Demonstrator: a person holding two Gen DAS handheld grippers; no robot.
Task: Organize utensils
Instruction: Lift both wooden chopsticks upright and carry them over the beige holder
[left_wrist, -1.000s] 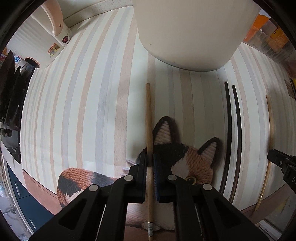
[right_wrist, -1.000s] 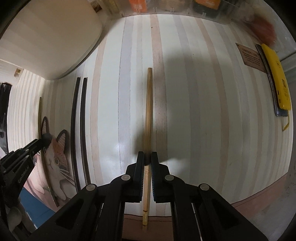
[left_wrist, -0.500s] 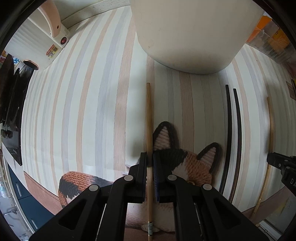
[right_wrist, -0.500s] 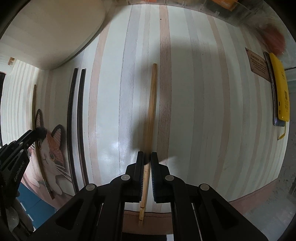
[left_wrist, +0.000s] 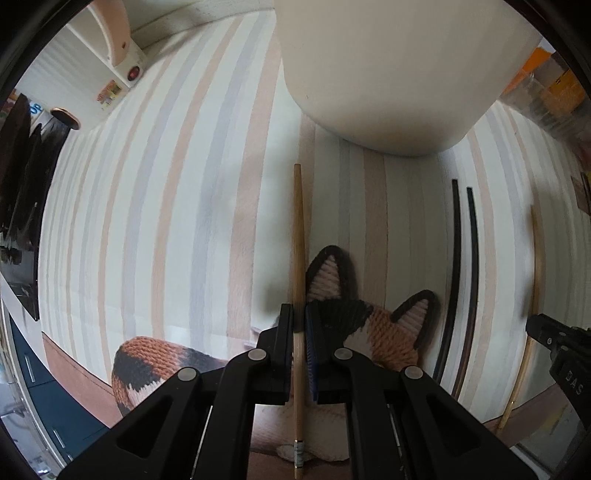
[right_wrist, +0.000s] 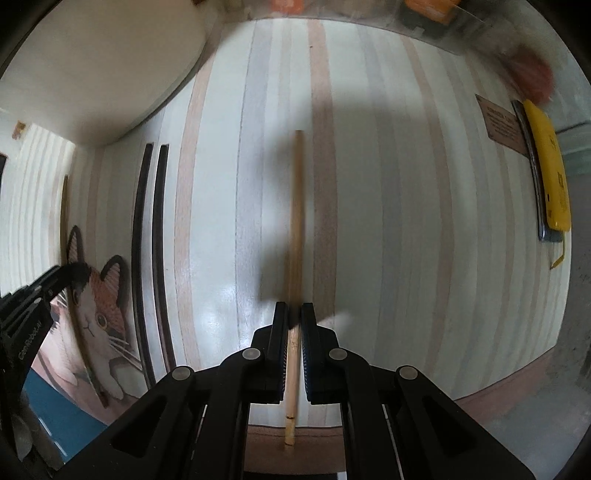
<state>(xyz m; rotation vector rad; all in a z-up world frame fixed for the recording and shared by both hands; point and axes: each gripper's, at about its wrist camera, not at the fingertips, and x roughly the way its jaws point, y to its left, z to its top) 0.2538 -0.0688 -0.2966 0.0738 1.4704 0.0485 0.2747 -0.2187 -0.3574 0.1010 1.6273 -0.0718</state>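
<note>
You're clamping the left gripper (left_wrist: 299, 325) on one light wooden chopstick (left_wrist: 298, 236) and the right gripper (right_wrist: 293, 321) on another wooden chopstick (right_wrist: 295, 221), both pointing down over the striped tabletop (left_wrist: 166, 221). The pair of black chopsticks (left_wrist: 461, 277) is lying between them, beside the knitted cat coaster (left_wrist: 369, 325). Each stick is being pinched near its end, so it could pivot or slip, missing its mate.

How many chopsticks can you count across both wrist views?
4. One wooden chopstick in the left gripper, one wooden chopstick in the right gripper, two black chopsticks between them on the table. Others may be hidden.
</note>
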